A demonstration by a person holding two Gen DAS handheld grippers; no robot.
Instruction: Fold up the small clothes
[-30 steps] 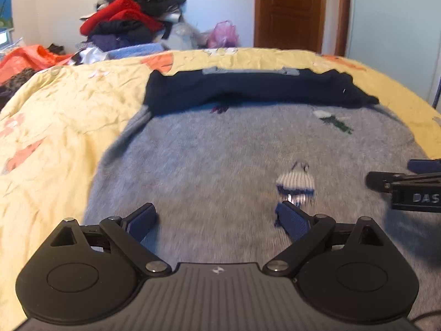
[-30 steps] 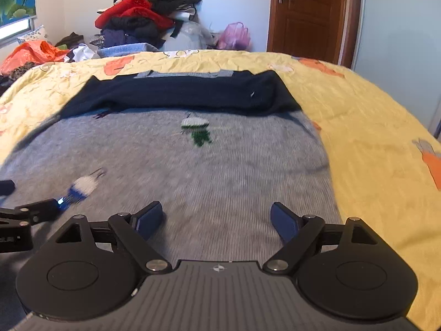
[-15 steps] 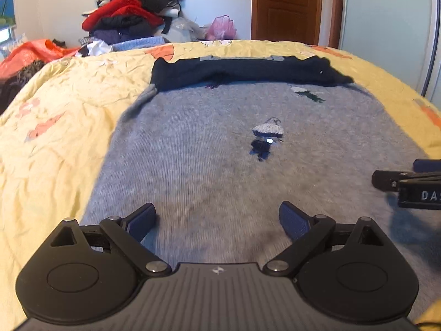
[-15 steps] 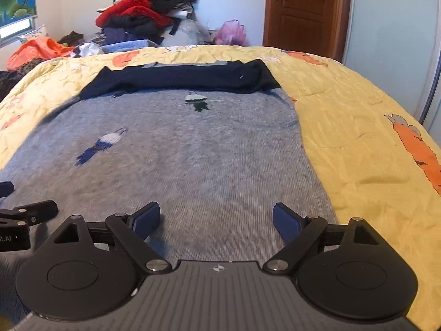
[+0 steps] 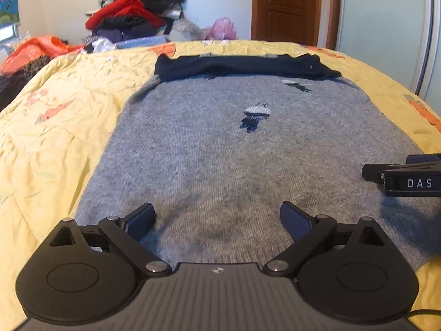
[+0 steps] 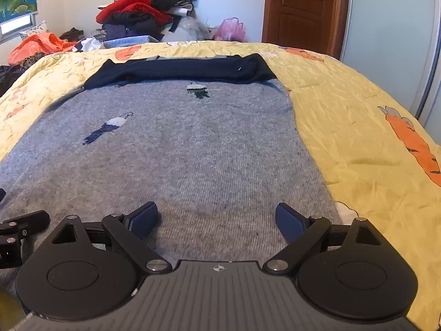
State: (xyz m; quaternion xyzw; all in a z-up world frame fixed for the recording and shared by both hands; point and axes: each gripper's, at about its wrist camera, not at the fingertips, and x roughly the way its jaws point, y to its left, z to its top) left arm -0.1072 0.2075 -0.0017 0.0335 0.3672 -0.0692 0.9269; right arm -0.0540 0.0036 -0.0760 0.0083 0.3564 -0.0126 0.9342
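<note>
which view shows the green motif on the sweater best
Right wrist: the green motif sits near centre, its white top and green body clear. Left wrist shows it off to the right, smaller and smeared.

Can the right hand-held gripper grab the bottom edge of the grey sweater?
Probably yes. The right hand-held gripper is open just above the grey sweater, near its close edge, and nothing lies between them.

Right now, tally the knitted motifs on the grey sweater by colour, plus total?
On the grey sweater:
Blue-and-white motif: 1
Green-and-white motif: 1
Partly hidden motif under the folded navy part, colour unclear: 1
Total: 3
</note>
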